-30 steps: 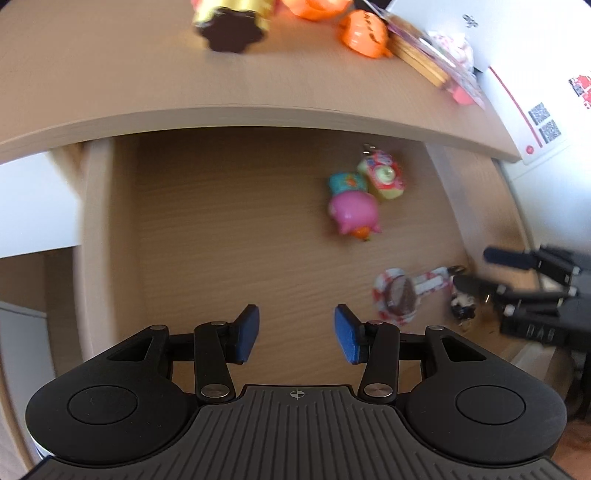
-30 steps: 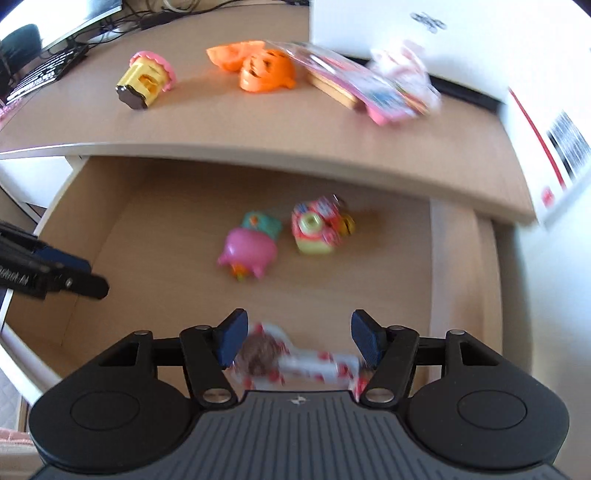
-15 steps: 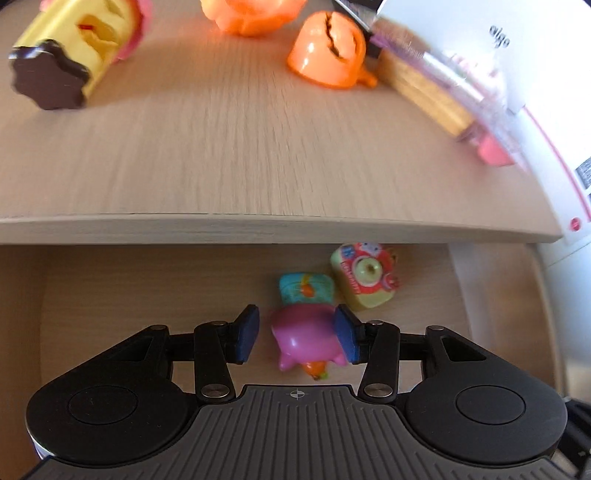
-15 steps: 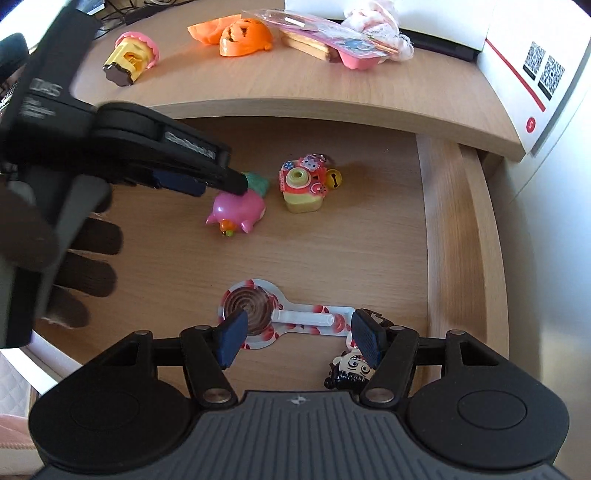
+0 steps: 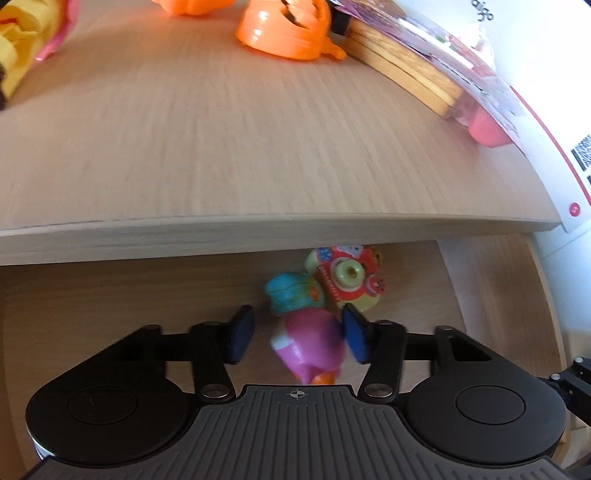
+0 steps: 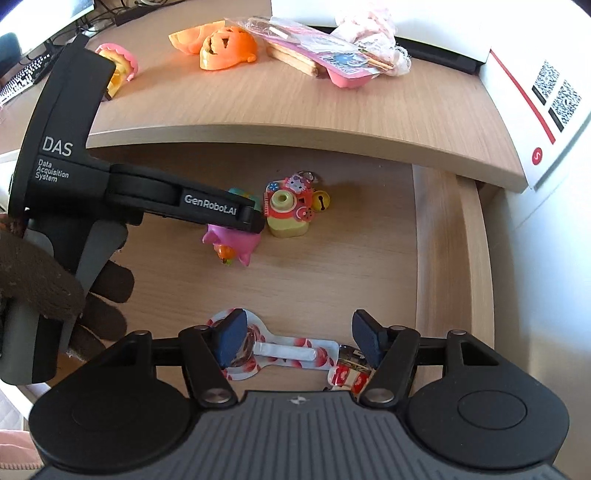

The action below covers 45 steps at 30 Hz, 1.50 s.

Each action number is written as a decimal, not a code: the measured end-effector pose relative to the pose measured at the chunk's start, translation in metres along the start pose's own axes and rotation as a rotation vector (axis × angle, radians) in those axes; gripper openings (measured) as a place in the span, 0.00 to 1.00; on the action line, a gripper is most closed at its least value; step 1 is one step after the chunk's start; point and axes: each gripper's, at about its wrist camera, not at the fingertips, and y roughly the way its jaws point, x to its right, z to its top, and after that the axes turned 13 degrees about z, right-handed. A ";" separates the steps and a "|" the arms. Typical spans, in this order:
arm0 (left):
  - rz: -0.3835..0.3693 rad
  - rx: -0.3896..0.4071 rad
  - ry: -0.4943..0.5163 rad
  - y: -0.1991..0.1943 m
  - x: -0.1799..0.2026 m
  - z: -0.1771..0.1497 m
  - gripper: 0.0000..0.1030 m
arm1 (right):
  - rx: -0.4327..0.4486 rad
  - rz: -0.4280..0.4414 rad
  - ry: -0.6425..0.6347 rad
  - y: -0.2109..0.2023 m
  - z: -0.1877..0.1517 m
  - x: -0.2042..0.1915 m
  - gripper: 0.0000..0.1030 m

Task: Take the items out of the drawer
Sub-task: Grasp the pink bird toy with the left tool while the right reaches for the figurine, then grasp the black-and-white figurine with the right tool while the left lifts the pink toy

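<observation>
right gripper (image 6: 295, 338) fingers spread, over lollipop (image 6: 255, 349) on drawer (image 6: 369, 266) floor | left gripper (image 5: 297, 334) fingers apart, straddling pink pig (image 5: 310, 345), right pad touching, left gap | risk: off-centre close shoves pig into camera toy (image 5: 345, 277) | bench (image 5: 221, 129) beyond

pink pig toy (image 5: 310, 341), seemingly teal-capped, orange pumpkin (image 5: 284, 31)

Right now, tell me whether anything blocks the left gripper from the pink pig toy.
Nothing visible does. The pink pig toy already sits between the open fingers of the left gripper, near the right pad; the camera toy lies just beyond.
</observation>
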 end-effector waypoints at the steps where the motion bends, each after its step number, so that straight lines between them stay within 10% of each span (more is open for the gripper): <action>1: -0.020 -0.007 0.001 0.000 0.000 -0.001 0.42 | -0.005 -0.001 -0.003 0.001 0.000 0.000 0.62; 17: -0.006 -0.068 -0.011 -0.070 -0.038 -0.036 0.38 | -0.061 0.029 0.023 -0.010 0.019 0.004 0.64; 28: -0.086 -0.015 -0.184 -0.087 -0.073 -0.079 0.38 | -0.355 -0.022 -0.023 0.017 0.030 -0.002 0.70; 37: -0.069 0.011 -0.190 -0.114 -0.084 -0.084 0.38 | -0.476 -0.178 -0.143 0.066 0.010 -0.003 0.50; 39: -0.050 0.006 -0.172 -0.119 -0.084 -0.085 0.38 | -0.473 -0.182 -0.151 0.070 0.008 -0.005 0.30; 45: 0.002 0.001 -0.097 -0.129 -0.074 -0.088 0.38 | -0.379 -0.141 -0.178 0.051 0.002 -0.022 0.30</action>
